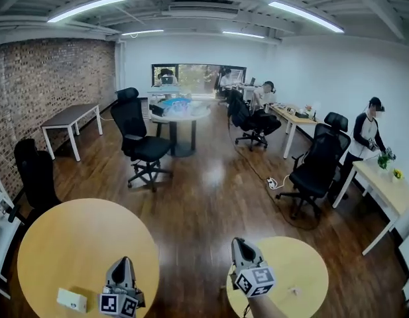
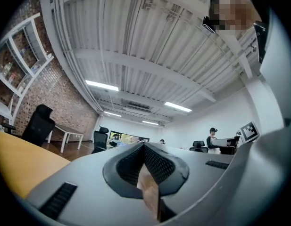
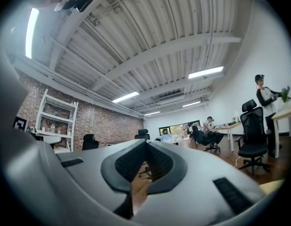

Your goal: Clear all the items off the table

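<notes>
Two round wooden tables lie below me in the head view. The larger left table (image 1: pixel 65 244) carries a small white box (image 1: pixel 71 300) near its front edge. On the smaller right table (image 1: pixel 307 264) lies a tiny pale item (image 1: pixel 295 290). My left gripper (image 1: pixel 122 262) hovers over the left table's right rim, beside the box, jaws together and empty (image 2: pixel 144 146). The right gripper (image 1: pixel 238 242) hangs at the left edge of the right table, pointing out into the room, also shut on nothing (image 3: pixel 146 142). Both gripper views look up at the ceiling and far walls.
Wooden floor stretches ahead. Black office chairs stand at centre left (image 1: pixel 141 141), right (image 1: pixel 317 167) and far left (image 1: pixel 35 174). A far round table (image 1: pixel 181 114) holds items. A white desk (image 1: pixel 70 116) lines the brick wall. A person (image 1: pixel 368 134) stands by a desk (image 1: pixel 390 191) at right.
</notes>
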Action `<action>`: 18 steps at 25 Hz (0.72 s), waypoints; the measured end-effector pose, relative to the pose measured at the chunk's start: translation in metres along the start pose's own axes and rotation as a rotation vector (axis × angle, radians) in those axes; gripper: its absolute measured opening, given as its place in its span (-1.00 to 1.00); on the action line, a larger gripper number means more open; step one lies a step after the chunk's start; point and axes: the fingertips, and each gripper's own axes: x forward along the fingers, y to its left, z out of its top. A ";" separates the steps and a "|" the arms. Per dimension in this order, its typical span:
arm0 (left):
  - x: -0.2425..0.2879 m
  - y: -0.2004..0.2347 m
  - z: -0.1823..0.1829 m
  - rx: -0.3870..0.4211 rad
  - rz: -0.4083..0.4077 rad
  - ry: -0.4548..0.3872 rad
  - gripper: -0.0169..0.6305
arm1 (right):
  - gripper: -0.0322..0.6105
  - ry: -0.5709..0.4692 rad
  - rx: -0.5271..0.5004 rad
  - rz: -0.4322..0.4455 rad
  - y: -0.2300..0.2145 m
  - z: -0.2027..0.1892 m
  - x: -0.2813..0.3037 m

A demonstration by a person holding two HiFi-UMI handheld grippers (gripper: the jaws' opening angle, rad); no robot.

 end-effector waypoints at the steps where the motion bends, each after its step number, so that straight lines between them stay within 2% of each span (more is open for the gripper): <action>1: 0.009 -0.020 -0.006 -0.010 -0.031 0.008 -0.98 | -0.89 0.001 -0.006 -0.022 -0.017 0.000 -0.012; 6: 0.057 -0.113 -0.031 -0.042 -0.174 0.039 -0.98 | -0.89 -0.013 -0.011 -0.147 -0.099 0.015 -0.070; 10: 0.081 -0.180 -0.063 -0.061 -0.327 0.084 -0.98 | -0.89 -0.055 0.052 -0.317 -0.160 0.017 -0.134; 15: 0.105 -0.253 -0.092 -0.106 -0.516 0.140 -0.98 | -0.89 -0.077 0.071 -0.511 -0.209 0.012 -0.210; 18: 0.125 -0.293 -0.099 -0.147 -0.626 0.168 -0.98 | -0.89 -0.101 0.072 -0.616 -0.229 0.022 -0.245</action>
